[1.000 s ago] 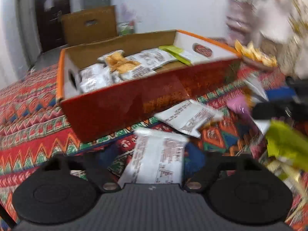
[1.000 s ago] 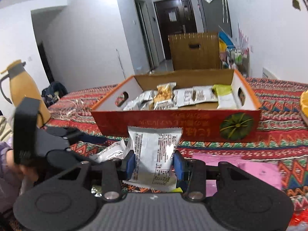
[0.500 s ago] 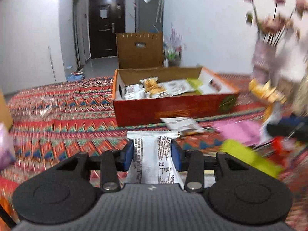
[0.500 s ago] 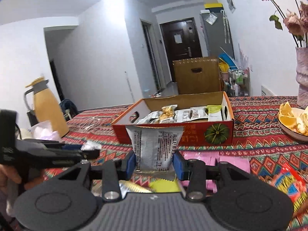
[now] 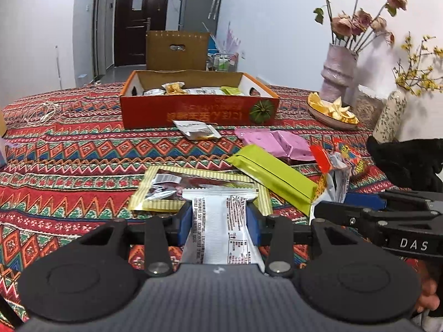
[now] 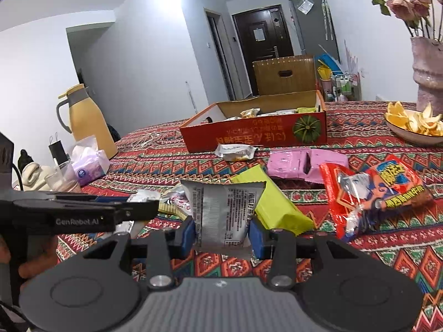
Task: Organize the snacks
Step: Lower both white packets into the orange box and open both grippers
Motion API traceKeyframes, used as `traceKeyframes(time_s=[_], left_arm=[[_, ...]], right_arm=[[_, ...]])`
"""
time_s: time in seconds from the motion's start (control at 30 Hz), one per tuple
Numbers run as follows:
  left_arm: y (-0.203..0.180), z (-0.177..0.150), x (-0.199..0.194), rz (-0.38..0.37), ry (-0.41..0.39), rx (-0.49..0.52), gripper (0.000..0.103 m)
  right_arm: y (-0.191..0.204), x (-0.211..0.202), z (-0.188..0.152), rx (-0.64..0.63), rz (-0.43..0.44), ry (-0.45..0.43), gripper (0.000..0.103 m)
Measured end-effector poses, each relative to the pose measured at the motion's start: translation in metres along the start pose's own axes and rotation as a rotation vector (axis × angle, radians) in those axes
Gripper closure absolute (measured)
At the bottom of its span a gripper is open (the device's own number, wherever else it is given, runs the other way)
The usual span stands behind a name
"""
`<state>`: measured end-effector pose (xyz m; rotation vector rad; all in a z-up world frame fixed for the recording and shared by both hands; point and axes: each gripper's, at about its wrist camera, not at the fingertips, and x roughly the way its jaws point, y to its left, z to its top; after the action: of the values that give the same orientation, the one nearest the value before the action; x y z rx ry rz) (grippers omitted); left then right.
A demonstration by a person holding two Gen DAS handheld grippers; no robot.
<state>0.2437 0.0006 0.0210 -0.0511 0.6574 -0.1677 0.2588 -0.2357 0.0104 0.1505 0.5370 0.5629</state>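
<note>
Each claw pinches a white pack: left claw (image 5: 219, 221) on one pack (image 5: 221, 227), right claw (image 6: 223, 233) on another (image 6: 223, 215), probably to go in the box (image 5: 199, 110).

orange box (image 5: 193, 112) wall is hiding most packets inside; print on silver packet (image 5: 221, 229) is staying too small to read; vase (image 6: 427, 74) is running past the right edge.
</note>
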Motion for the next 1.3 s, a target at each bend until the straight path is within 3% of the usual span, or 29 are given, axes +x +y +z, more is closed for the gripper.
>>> traceKeyframes(time_s=[0.13, 0.27, 0.4, 0.57, 0.67, 0.8, 1.0, 1.13, 1.17, 1.23, 1.3], left_arm=[[0.000, 0.008, 0.005, -0.005, -0.011, 0.000, 0.062], [0.005, 0.039, 0.010, -0.020, -0.073, 0.009, 0.062], [0.013, 0.086, 0.029, -0.050, -0.143, 0.019, 0.062], [0.028, 0.159, 0.084, -0.077, -0.161, -0.005, 0.062], [0.036, 0.204, 0.136, -0.077, -0.130, -0.023, 0.062], [0.051, 0.244, 0.217, -0.071, -0.051, -0.065, 0.062], [0.073, 0.258, 0.324, -0.009, 0.115, -0.167, 0.062], [0.074, 0.251, 0.348, -0.003, 0.154, -0.163, 0.058], [0.074, 0.250, 0.350, -0.009, 0.163, -0.163, 0.054], [0.074, 0.249, 0.349, -0.028, 0.164, -0.162, 0.044], [0.074, 0.250, 0.342, -0.024, 0.146, -0.151, 0.037]], right_arm=[[-0.005, -0.004, 0.002, 0.012, -0.007, -0.015, 0.063], [-0.008, 0.000, 0.020, -0.014, -0.005, -0.040, 0.063], [-0.011, 0.013, 0.059, -0.087, -0.017, -0.081, 0.063], [-0.030, 0.052, 0.128, -0.131, -0.025, -0.097, 0.063], [-0.050, 0.097, 0.176, -0.128, -0.011, -0.049, 0.063], [-0.083, 0.187, 0.232, -0.093, -0.035, 0.087, 0.063], [-0.112, 0.310, 0.252, -0.092, -0.176, 0.306, 0.063], [-0.124, 0.349, 0.244, -0.075, -0.232, 0.378, 0.061], [-0.125, 0.352, 0.243, -0.070, -0.234, 0.376, 0.060], [-0.124, 0.353, 0.243, -0.074, -0.238, 0.371, 0.047], [-0.122, 0.350, 0.242, -0.073, -0.231, 0.372, 0.047]])
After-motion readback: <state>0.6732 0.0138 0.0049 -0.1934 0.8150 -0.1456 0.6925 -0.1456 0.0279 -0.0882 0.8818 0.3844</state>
